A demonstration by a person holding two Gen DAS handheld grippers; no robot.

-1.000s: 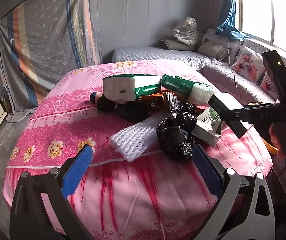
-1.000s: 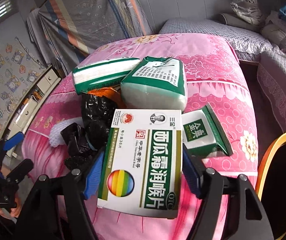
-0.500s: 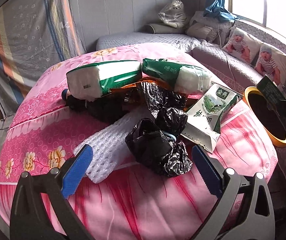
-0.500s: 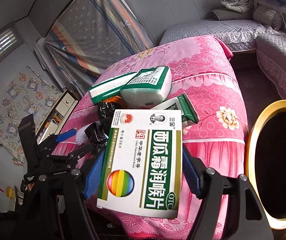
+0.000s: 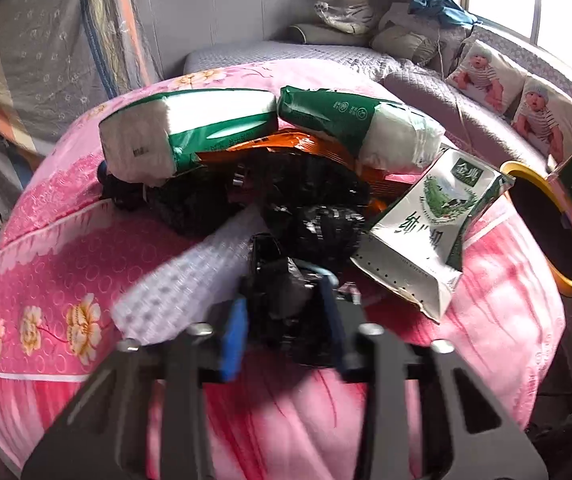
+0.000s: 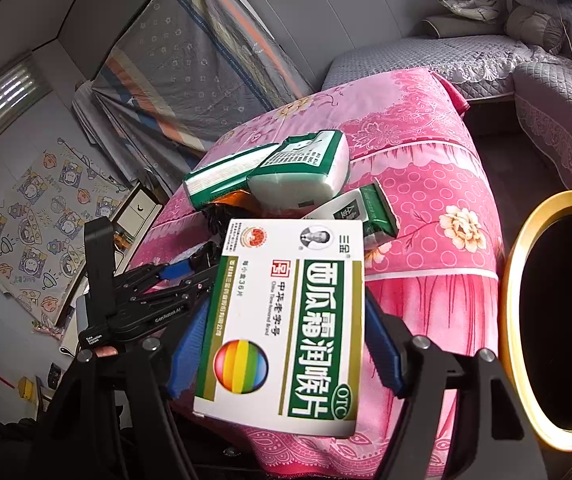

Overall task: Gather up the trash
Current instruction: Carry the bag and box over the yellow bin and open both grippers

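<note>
the left gripper [image 5: 282, 312] pinches a crumpled black bag [image 5: 286, 300] on the pink table [image 5: 54, 280]; thin plastic may slip or drag the milk carton [image 5: 425, 232] touching it. the right gripper [image 6: 282, 344] clamps a medicine box [image 6: 286, 320] beside the yellow-rimmed bin [image 6: 509, 320], not over it, so releasing risks missing. tissue packs [image 5: 190, 136] crowd behind.

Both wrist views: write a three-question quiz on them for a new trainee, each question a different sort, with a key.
1. True or false: the right gripper holds a medicine box.
2. What sits between the left gripper pads? A) milk carton B) black plastic bag C) tissue pack
3. Fill in: the bin beside the bed has a ____ rim.

Key: 1 true; 2 B, the black plastic bag; 3 yellow.
</note>
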